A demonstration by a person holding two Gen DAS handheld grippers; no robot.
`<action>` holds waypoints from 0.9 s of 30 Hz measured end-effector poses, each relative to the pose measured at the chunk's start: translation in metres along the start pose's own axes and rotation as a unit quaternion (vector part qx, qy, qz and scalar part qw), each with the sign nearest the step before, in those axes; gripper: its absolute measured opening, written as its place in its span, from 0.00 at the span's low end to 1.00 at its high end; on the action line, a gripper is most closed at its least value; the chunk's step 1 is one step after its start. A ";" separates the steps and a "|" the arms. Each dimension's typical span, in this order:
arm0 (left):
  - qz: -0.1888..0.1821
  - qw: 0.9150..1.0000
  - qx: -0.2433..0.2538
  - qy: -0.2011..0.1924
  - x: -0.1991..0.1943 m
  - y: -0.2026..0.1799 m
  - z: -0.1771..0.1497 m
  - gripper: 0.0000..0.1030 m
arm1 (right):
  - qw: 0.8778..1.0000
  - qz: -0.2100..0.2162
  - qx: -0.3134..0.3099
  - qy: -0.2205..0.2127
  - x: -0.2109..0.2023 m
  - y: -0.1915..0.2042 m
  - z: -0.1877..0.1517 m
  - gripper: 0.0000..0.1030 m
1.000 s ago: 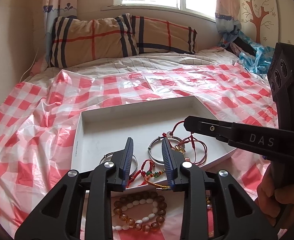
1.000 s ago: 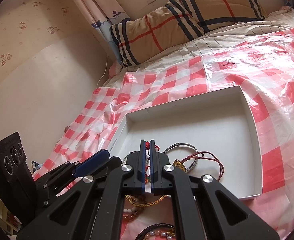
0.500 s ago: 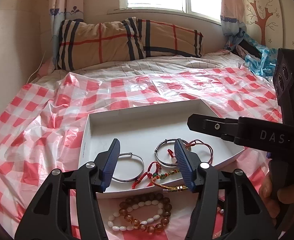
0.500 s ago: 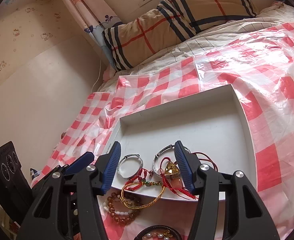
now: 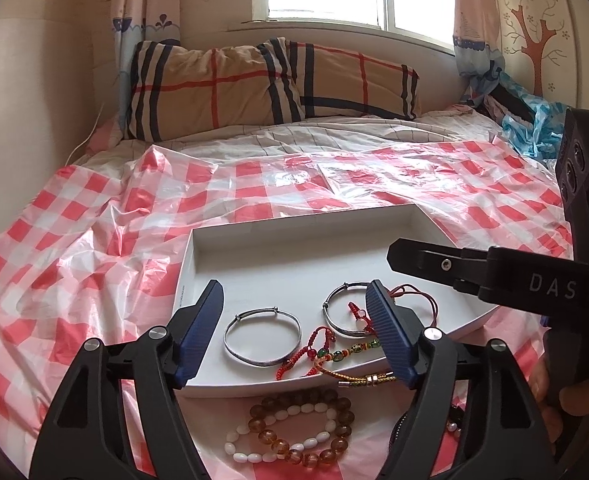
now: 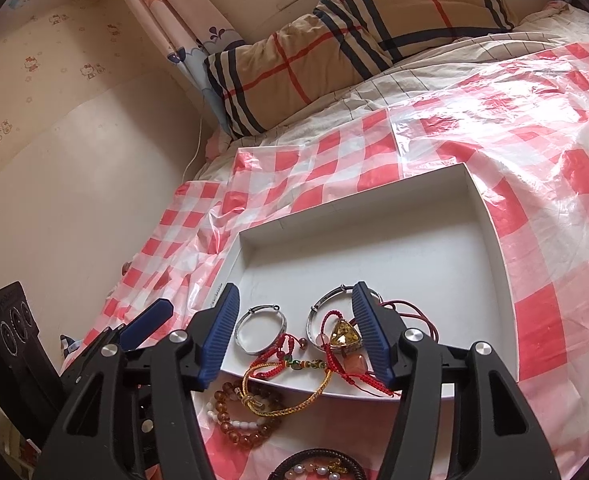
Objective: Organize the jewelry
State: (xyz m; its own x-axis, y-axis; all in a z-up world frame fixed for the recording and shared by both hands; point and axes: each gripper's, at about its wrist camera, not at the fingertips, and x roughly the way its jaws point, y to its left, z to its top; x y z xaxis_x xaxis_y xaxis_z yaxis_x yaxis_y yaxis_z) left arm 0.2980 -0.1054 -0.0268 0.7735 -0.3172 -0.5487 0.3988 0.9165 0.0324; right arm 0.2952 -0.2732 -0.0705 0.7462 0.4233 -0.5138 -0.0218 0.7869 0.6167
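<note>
White cardboard forms a shallow tray (image 5: 294, 240) lying on a red-and-white checked plastic sheet (image 5: 94, 260) spread over a bed. Near the tray's front edge lie two silver bangles, one to the left (image 5: 261, 336) and one to the right (image 5: 348, 309), with red cord bracelets (image 5: 416, 300) tangled around the right one. A gold braided cord (image 6: 290, 392) hangs over the front rim, half in and half out. Just outside the tray, on the sheet, lie an amber and white bead bracelet (image 5: 294, 432) and a dark bracelet with pearls (image 6: 318, 468).

The step in hand looks like letting go of pieces dropped into the tray. To do it well, both tools should probably lift clear before moving off, so that no cord snags on a pad. The gold cord would be better pushed fully inside the rim, and the bead bracelets look like the next pieces to bring in.

The left gripper (image 5: 296, 332) hovers over the tray's front edge, its jaws opening wide; the left bangle lies below the gap, but the pads grip nothing. The right gripper (image 6: 296, 334) is beside it, its jaws also opening, with the cords and a gold pendant (image 6: 344, 334) lying loose below the gap, untouched. A plaid pillow (image 5: 254, 84) rests at the far end.
</note>
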 end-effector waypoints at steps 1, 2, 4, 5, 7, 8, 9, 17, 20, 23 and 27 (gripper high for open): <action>0.001 1.000 0.000 0.000 0.000 0.000 0.000 0.70 | 1.000 0.000 0.000 0.000 0.000 0.000 0.000 0.56; 0.002 1.000 0.000 0.000 0.000 0.000 0.000 0.70 | 1.000 0.000 0.000 0.000 0.000 0.000 0.000 0.56; 0.004 1.000 -0.001 0.000 0.000 0.000 0.000 0.71 | 1.000 0.000 0.001 0.000 0.001 0.000 0.000 0.56; 0.005 1.000 -0.001 0.000 0.000 0.000 -0.001 0.72 | 1.000 0.000 0.001 0.000 0.001 0.000 0.000 0.57; 0.008 1.000 -0.001 -0.001 0.000 0.000 0.000 0.73 | 1.000 0.000 0.000 0.000 0.001 0.000 0.001 0.57; 0.009 1.000 0.000 -0.001 0.000 0.000 -0.001 0.75 | 1.000 0.000 0.000 0.000 0.001 0.001 0.001 0.57; 0.011 1.000 0.000 -0.001 0.000 0.000 -0.001 0.76 | 1.000 -0.001 0.000 0.001 0.000 0.000 0.000 0.57; 0.022 1.000 0.000 -0.003 0.000 0.001 -0.001 0.82 | 1.000 -0.001 0.000 0.000 0.002 0.001 0.000 0.58; 0.027 1.000 -0.003 -0.001 0.000 0.003 -0.001 0.84 | 1.000 -0.002 0.000 0.000 0.002 0.002 0.000 0.58; 0.031 1.000 -0.006 0.001 0.001 0.004 -0.001 0.86 | 1.000 -0.002 0.000 0.001 0.002 0.002 -0.001 0.59; 0.034 0.999 -0.007 0.003 0.002 0.005 -0.002 0.87 | 1.000 -0.002 0.000 0.001 0.002 0.003 0.000 0.59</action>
State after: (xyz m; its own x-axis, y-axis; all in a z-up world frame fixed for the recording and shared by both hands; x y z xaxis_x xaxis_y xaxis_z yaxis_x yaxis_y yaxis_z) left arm 0.3004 -0.1011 -0.0292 0.7948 -0.2533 -0.5515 0.3393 0.9389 0.0577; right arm 0.2967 -0.2700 -0.0704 0.7451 0.4205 -0.5176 -0.0185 0.7889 0.6143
